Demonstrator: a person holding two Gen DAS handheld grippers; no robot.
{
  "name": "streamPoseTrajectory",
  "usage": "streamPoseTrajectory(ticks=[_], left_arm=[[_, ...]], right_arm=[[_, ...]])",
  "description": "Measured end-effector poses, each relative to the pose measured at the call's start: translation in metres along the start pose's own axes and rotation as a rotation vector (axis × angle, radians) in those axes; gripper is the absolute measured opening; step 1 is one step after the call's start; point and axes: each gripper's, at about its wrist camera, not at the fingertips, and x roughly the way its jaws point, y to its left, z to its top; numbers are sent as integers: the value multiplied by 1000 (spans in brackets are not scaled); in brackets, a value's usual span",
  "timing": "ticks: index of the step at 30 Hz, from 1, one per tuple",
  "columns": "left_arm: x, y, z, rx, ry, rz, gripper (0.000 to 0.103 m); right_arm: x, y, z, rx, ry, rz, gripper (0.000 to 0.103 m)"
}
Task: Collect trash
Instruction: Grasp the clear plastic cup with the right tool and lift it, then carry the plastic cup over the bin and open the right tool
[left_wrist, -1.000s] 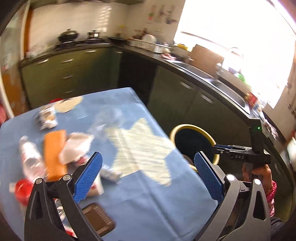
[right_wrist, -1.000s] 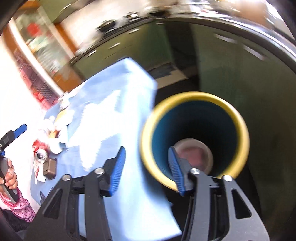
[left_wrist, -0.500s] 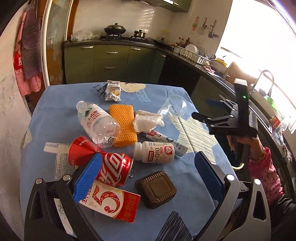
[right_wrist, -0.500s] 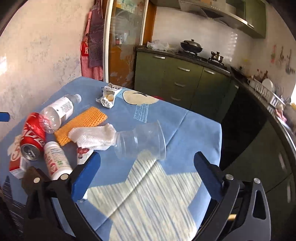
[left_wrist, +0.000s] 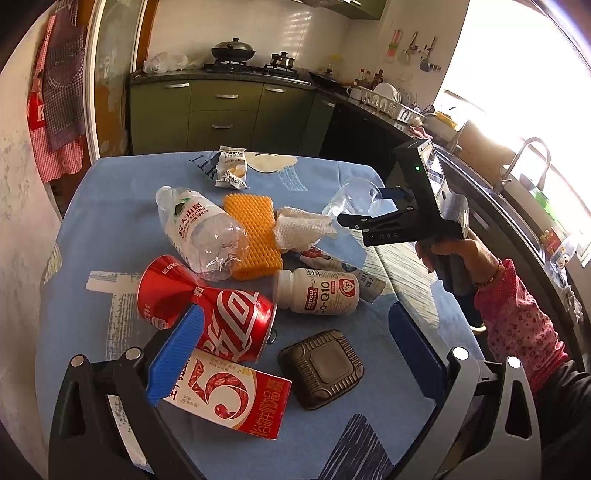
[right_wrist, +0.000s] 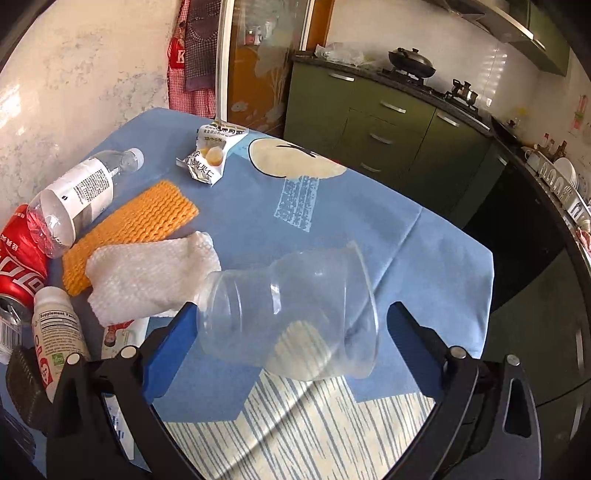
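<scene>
So the right gripper (right_wrist: 288, 332) has its jaws spread wide, and a clear plastic cup (right_wrist: 291, 317) lies on its side right in the gap between them. From the right wrist camera the cup's narrow base points toward 9 o'clock, next to the left blue pad, and its open mouth faces 3 o'clock, not quite reaching the right finger. Can't tell if either pad actually touches it, looks like there's slack on both sides. The cup's base butts up against a white crumpled paper towel (right_wrist: 147, 277), which sits around 10 o'clock from it.

The left gripper (left_wrist: 291, 358) is also wide open, nothing between its fingers. It hangs over the near end of the blue tablecloth (left_wrist: 110, 206). Its left pad overlaps a red Coca-Cola can (left_wrist: 207, 306) lying on its side, and a red carton (left_wrist: 229, 398) sits just under that at 6 o'clock. A dark square lid (left_wrist: 320, 369) lies between the two pads, closer to the middle.

Rest of the pile from the left camera: a white Co-Q10 bottle (left_wrist: 317, 291) at 12 o'clock from the lid, a crushed water bottle (left_wrist: 199, 229) at 11, an orange sponge cloth (left_wrist: 255, 232) touching it, and a snack wrapper (left_wrist: 231, 168) at the far end. The same cup shows up at 1 o'clock, with the right gripper reaching to it.
</scene>
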Motion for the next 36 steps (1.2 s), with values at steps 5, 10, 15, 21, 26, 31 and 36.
streamPoseTrajectory(ticks=[5, 10, 15, 21, 26, 31, 36], left_arm=[[2, -3, -1, 0, 6, -4, 98], [1, -8, -1, 13, 3, -12, 98], [0, -12, -2, 20, 1, -25, 98], [-1, -22, -4, 44, 2, -44, 98], [-2, -34, -5, 68, 3, -64, 98], [2, -45, -6, 95, 18, -75, 98], [6, -53, -6, 110, 36, -79, 98]], right_arm=[[8, -11, 0, 73, 24, 44, 88], [-10, -16, -9, 123, 3, 61, 81], [-53, -13, -28, 148, -50, 64, 81], [-113, -17, -73, 222, -93, 10, 81], [-153, -38, -132, 352, -81, -97, 81], [-169, -72, -193, 516, -11, -210, 81], [-168, -97, -228, 615, 43, -283, 81]])
